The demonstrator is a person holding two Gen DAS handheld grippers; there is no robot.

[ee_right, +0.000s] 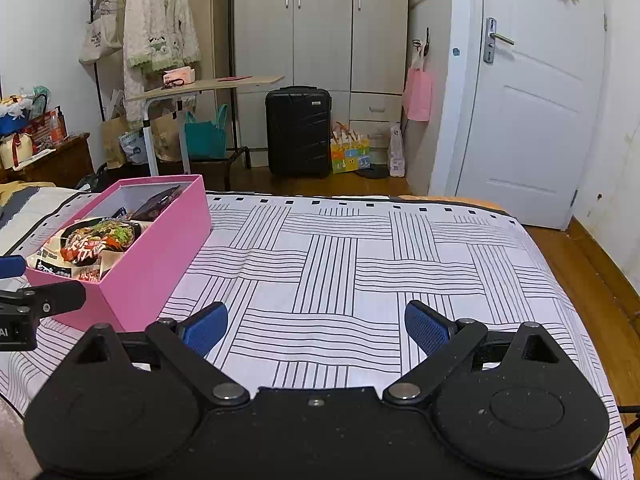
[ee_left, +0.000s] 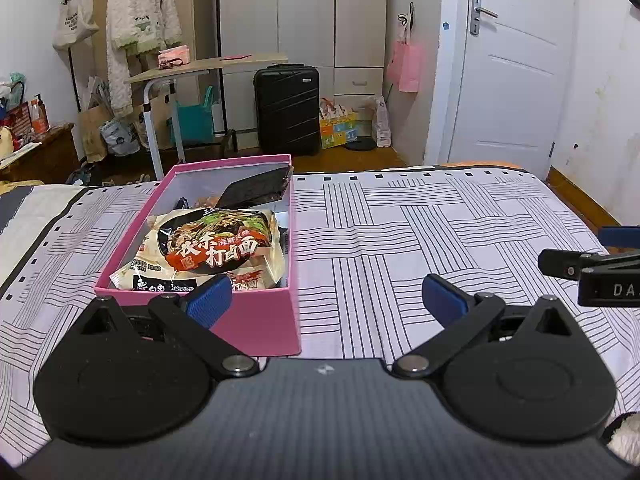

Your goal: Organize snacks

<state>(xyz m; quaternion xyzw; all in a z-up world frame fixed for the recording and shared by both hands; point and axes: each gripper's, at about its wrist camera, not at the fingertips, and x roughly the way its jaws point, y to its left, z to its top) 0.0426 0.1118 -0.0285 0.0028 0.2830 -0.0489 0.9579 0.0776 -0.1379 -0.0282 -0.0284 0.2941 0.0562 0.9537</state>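
A pink box (ee_left: pixel 256 320) (ee_right: pixel 160 248) sits on the striped bed sheet, left of centre. Inside it lie a noodle packet (ee_left: pixel 216 248) (ee_right: pixel 96 244) on top of other packets, and a dark packet (ee_left: pixel 256 190) (ee_right: pixel 156 202) leaning at the far end. My left gripper (ee_left: pixel 326 300) is open just before the box's near right corner, with nothing between its blue pads. My right gripper (ee_right: pixel 316 326) is open over bare sheet to the right of the box, also with nothing in it. Each gripper shows at the edge of the other's view.
The bed sheet (ee_right: pixel 360 260) stretches flat to the right of the box. Beyond the bed's foot stand a black suitcase (ee_left: pixel 286 108), a small side table (ee_left: pixel 208 66), a wardrobe and a white door (ee_right: pixel 532 100). Wooden floor lies off the bed's right edge.
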